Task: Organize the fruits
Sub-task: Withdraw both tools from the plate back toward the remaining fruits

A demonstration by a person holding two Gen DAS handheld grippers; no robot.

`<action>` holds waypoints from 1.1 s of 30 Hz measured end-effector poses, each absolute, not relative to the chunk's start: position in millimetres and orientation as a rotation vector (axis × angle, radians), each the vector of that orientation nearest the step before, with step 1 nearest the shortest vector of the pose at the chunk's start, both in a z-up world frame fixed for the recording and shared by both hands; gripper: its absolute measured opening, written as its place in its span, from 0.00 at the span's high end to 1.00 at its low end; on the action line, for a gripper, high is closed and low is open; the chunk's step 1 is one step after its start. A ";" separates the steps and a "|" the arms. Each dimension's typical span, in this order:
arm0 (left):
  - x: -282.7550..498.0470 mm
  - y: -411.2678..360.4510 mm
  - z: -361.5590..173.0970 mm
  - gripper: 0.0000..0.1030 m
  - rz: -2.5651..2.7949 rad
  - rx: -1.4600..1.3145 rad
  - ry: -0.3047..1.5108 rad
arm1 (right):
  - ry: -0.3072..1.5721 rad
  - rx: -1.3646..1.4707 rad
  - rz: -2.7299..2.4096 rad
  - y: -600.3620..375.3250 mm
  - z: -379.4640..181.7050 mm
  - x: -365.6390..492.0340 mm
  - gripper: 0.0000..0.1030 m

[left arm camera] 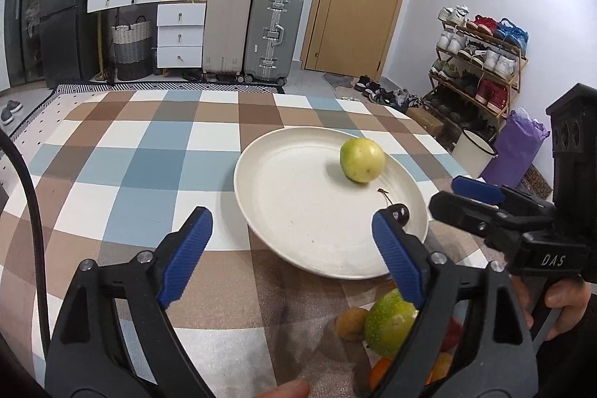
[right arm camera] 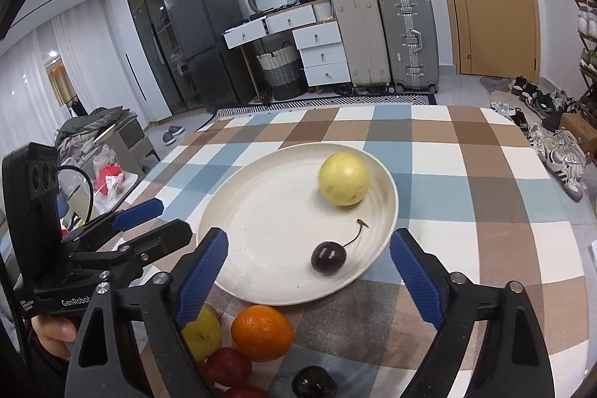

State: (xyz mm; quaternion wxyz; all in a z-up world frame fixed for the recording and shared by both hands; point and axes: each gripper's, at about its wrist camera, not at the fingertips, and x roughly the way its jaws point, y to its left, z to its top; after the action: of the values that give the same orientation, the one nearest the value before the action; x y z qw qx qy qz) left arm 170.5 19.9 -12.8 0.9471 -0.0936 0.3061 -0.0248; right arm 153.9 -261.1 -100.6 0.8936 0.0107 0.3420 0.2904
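I see both sets of fingers spread, empty: left gripper point(left arm camera: 291, 230), right gripper point(right arm camera: 309, 260). Cherry point(right arm camera: 328, 257) and yellow-green fruit point(right arm camera: 344, 184) sit on the plate point(right arm camera: 261, 211).

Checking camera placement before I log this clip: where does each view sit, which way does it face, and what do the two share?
Left wrist: on the left tongs, facing the plate from its near left; its own open fingers, the right tongs and a hand show.
Right wrist: on the right tongs, facing the plate from the near right; its own open fingers and the left tongs show.
Shared: plate, green fruit, cherry, checked cloth.
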 end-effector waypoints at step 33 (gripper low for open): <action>108.5 3.8 -7.9 0.01 -0.039 -0.163 0.588 | 0.770 0.019 0.548 -309.1 -110.4 114.0 0.01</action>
State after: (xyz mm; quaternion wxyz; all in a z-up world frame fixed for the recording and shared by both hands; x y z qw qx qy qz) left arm 108.5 3.8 -7.9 0.9536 -0.0804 0.2897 -0.0190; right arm 114.0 -309.1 -110.4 0.8905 0.0093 0.3706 0.2637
